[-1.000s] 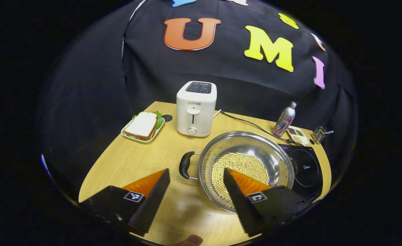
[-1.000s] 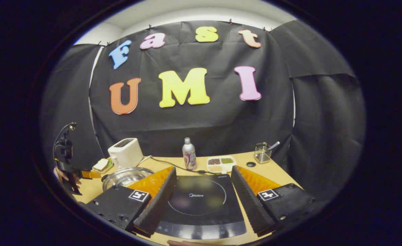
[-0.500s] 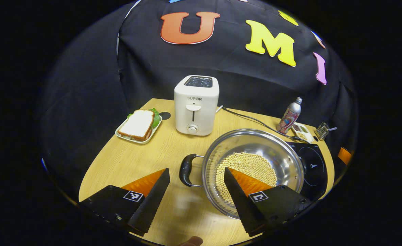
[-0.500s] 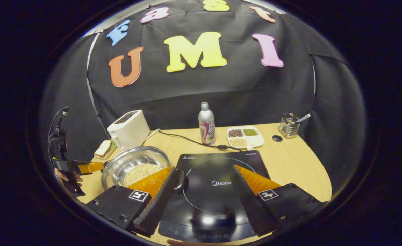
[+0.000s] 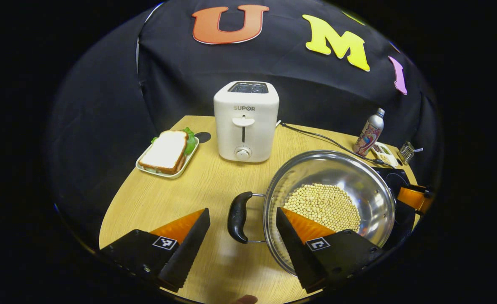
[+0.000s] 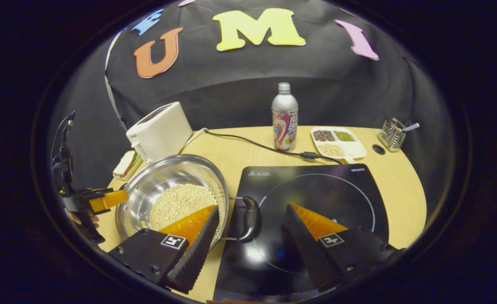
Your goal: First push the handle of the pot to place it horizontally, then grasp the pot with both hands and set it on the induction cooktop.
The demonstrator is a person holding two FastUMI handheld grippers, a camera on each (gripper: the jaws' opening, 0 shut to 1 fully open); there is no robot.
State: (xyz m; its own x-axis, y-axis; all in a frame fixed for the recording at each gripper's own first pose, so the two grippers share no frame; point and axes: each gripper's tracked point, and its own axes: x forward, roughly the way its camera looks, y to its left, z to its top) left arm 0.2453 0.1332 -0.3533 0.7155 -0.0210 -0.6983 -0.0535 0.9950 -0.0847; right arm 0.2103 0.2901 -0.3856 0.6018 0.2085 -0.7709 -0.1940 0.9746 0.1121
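Both views bright and evenly lit from overhead, sharp at centre. Strong fisheye bending toward the edges; table point(image 5: 181, 190) rim curves. Glare patch on the cooktop point(image 6: 316, 194) at lower centre of the right gripper view, soft sheen inside the pot point(image 5: 349, 169). Shadows short and faint.

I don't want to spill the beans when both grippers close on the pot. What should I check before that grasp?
1. Left gripper open, straddling the left handle: ok.
2. Right gripper open around the right handle: ok.
3. Pot level on the table: ok.
4. Soybeans settled on the pot's bottom: ok.
5. Induction cooktop surface free: ok.
6. Fingers at handle height: cannot tell.
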